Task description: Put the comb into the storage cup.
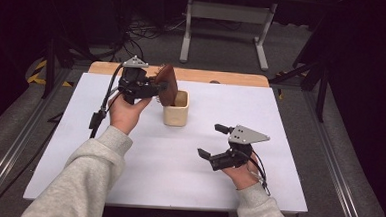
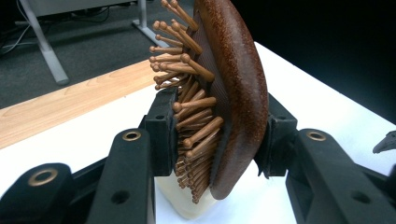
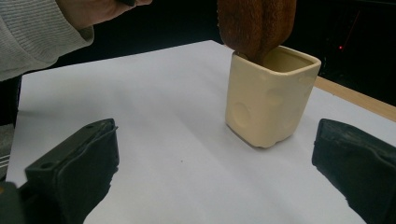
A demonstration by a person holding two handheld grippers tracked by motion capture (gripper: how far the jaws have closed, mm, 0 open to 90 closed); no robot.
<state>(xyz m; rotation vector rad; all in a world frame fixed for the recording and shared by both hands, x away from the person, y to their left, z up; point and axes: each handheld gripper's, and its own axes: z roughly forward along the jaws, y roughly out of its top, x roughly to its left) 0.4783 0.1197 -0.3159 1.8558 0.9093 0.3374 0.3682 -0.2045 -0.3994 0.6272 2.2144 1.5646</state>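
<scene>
A brown hairbrush (image 1: 168, 83) with wooden pin bristles (image 2: 189, 116) stands upright over a cream square cup (image 1: 177, 111). My left gripper (image 1: 160, 87) is shut on it, one pad against the bristles and the other against the rounded back (image 2: 243, 98). In the right gripper view the hairbrush's (image 3: 257, 23) lower end dips just inside the rim of the cup (image 3: 266, 102). My right gripper (image 1: 210, 140) rests low over the table's right half, in front of the cup, open with nothing between its jaws (image 3: 215, 158).
The cup stands on a white sheet (image 1: 153, 156) that covers the table; a wooden strip (image 1: 222, 77) shows along the far edge. A grey desk frame (image 1: 226, 12) and cables lie on the floor beyond. A grey sleeve (image 3: 32, 32) reaches in from the left.
</scene>
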